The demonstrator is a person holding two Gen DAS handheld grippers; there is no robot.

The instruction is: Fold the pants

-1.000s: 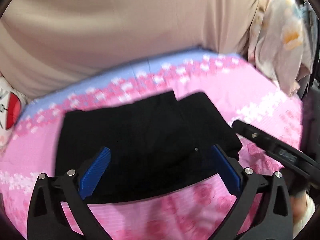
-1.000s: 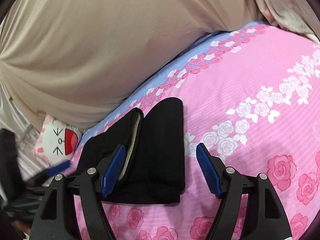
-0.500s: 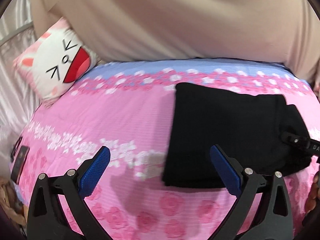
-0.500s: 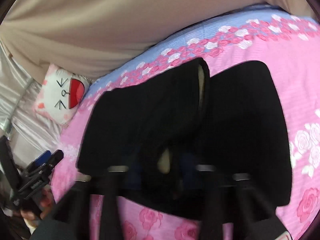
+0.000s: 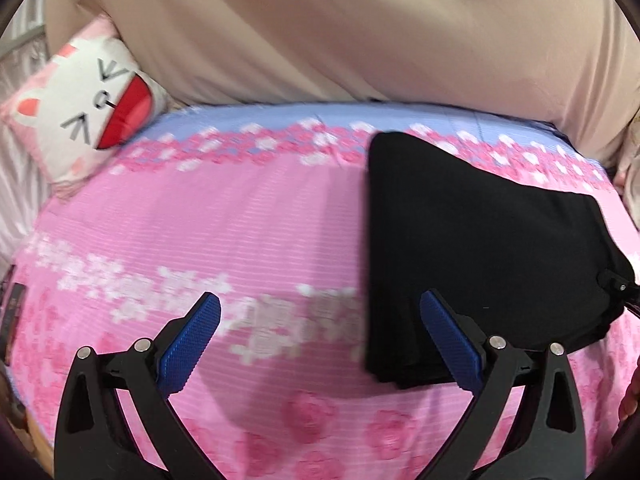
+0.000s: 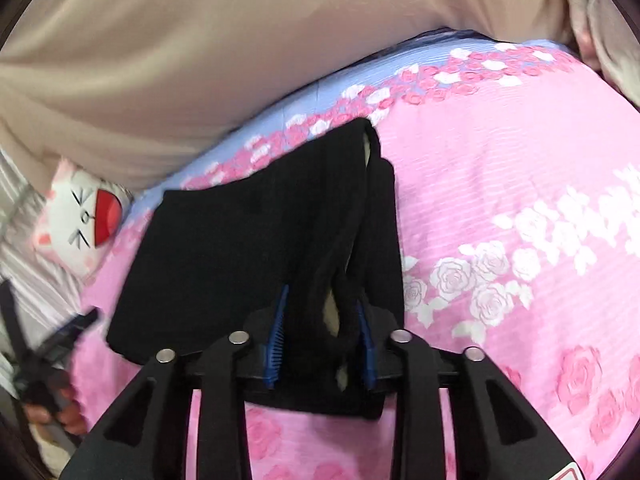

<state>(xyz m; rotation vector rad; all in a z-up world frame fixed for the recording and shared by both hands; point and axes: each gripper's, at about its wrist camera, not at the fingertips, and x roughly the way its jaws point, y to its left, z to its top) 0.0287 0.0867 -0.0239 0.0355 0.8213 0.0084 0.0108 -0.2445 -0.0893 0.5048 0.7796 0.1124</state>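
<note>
The black pants point(image 5: 472, 248) lie folded into a thick rectangle on the pink rose-print bed cover point(image 5: 200, 240). In the right wrist view the pants point(image 6: 240, 248) fill the middle. My right gripper point(image 6: 322, 344) is shut on a bunched fold at their near edge, with the blue pads pressed into the cloth. My left gripper point(image 5: 320, 340) is open and empty. It hovers over the cover at the pants' left edge, and its right finger overlaps the near left corner. The right gripper's tip point(image 5: 620, 292) shows at the pants' right edge.
A white cat-face cushion point(image 5: 80, 108) lies at the back left of the bed. The person's beige shirt point(image 5: 320, 28) fills the far side. A dark flat object point(image 5: 10, 312) lies at the bed's left edge. The left gripper point(image 6: 44, 352) shows at the lower left in the right wrist view.
My right gripper went from open to shut on the pants' near fold. My left gripper swung off the pants to their left side and stayed open.
</note>
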